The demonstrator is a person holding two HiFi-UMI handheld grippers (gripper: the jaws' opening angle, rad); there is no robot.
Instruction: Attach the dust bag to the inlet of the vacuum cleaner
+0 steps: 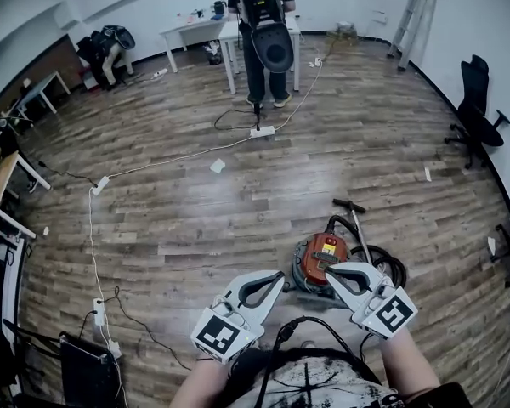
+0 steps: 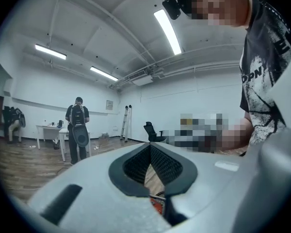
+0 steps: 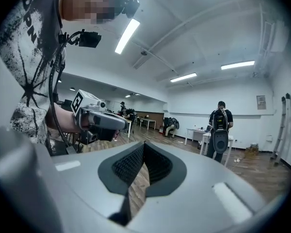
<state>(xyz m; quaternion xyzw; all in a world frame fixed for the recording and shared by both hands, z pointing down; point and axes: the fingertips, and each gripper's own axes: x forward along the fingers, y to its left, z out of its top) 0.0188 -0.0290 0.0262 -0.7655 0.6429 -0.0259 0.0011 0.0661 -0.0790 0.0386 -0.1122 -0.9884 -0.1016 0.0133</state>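
Wood-plank floor (image 1: 178,211) fills the head view. Red vacuum cleaner (image 1: 321,258) sits on it, near & right of centre, w/ black hose (image 1: 389,266) coiled at its right side. Left tongs (image 1: 280,277) & right tongs (image 1: 331,272) hang level over the vac's near edge, angled toward each other, red body showing between them. Both pairs are pressed together w/ nothing pinched: each gripper view shows ribbed pads meeting at the tips, only floor visible thru the gap behind. Left gripper view also catches a bit of red vac below its tips. Far side: person w/ backpack (image 1: 263,24) stands by white tables (image 1: 200,31). White cable w/ power strip (image 1: 262,131) runs across the floor. Office chair (image 1: 480,100) is far right, ladder (image 1: 412,7) against the far wall.
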